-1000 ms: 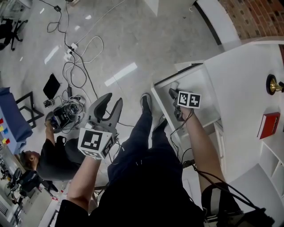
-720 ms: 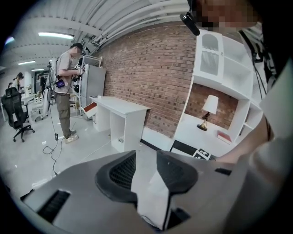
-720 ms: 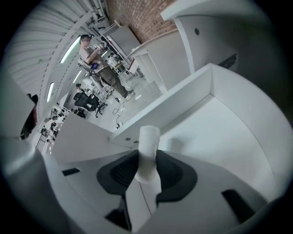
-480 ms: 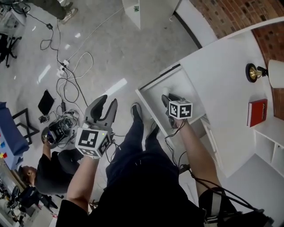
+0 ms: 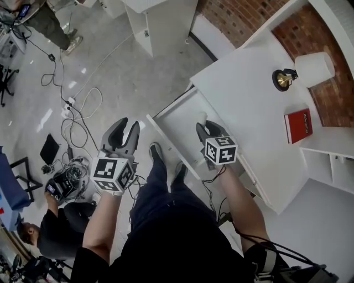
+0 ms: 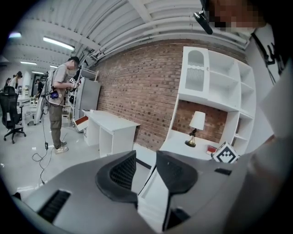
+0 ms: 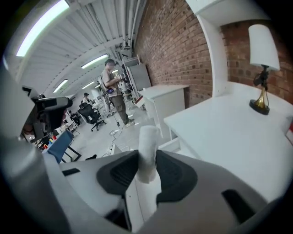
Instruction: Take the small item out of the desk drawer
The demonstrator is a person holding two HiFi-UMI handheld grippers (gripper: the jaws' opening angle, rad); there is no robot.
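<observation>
A glossy grey floor [image 5: 110, 66] strewn with cables [image 5: 74, 113] spreads under a white counter [image 5: 249, 110] set against a brick wall [image 5: 243, 16]. The counter's shallow drawer [image 5: 177, 119] stands pulled out toward the person working at it. White open shelving [image 5: 326, 166] adjoins the counter on its right side. Near the counter's back edge stands a lamp [image 5: 311, 68] with a white shade and brass base. A red book [image 5: 298, 126] lies flat just beside the lamp, nearer the shelving.

The person stands at the drawer's front with a claw in each hand. The left claw [image 5: 126, 126] hangs over the floor, well apart from the drawer. Its two dark pads are spread and nothing sits between them.

The right claw [image 5: 206, 130] hovers over the open drawer and pinches the small item [image 7: 148, 141], a pale white cylinder-like piece. The item stands upright between the pads, its rounded top poking out past the claw's tips. Seen from above, it sits over the drawer's white interior, close to the counter's edge.
</observation>
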